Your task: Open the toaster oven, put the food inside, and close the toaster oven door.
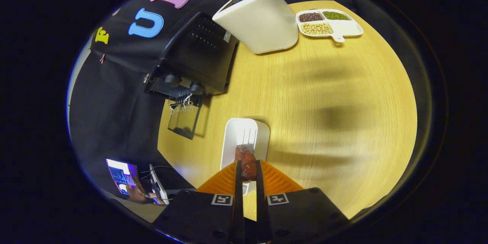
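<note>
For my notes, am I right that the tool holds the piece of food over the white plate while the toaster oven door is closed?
Not quite: the gripper view shows the toaster oven door open, folded down. The tool does hold the piece of food over the white plate.

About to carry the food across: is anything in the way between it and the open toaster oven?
Nothing visible blocks it. The gripper is shut on the reddish-brown piece of food above the white rectangular dish. Bare wooden tabletop lies up to the black toaster oven, whose glass door hangs open. The white appliance stands beside it.
</note>
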The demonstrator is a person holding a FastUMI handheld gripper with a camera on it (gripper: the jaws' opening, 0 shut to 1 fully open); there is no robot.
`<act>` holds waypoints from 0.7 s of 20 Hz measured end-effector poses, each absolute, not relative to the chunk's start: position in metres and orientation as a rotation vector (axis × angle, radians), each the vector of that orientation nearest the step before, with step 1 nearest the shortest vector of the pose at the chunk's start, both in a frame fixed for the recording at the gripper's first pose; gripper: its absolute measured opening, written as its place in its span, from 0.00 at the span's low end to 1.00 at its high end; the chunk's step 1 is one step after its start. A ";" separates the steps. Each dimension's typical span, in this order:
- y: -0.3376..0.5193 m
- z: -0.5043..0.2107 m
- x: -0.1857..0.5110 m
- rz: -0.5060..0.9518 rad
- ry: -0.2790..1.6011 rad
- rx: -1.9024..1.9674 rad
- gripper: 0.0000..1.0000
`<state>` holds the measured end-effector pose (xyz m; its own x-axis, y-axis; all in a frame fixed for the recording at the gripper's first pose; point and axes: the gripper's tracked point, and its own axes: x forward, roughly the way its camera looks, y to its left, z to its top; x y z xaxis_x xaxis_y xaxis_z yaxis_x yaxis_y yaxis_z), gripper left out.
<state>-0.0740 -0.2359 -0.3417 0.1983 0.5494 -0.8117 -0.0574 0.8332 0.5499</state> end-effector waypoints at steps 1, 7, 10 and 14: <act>-0.238 -0.338 -0.073 0.440 1.293 0.437 0.18; -0.228 -0.295 -0.067 0.382 1.120 0.425 0.18; -0.191 -0.253 -0.070 0.415 0.998 0.426 0.18; -0.118 -0.210 -0.077 0.461 0.880 0.445 0.18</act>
<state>-0.0772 -0.1178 -0.2102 0.5533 0.5526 -0.6233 -0.1982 0.8141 0.5458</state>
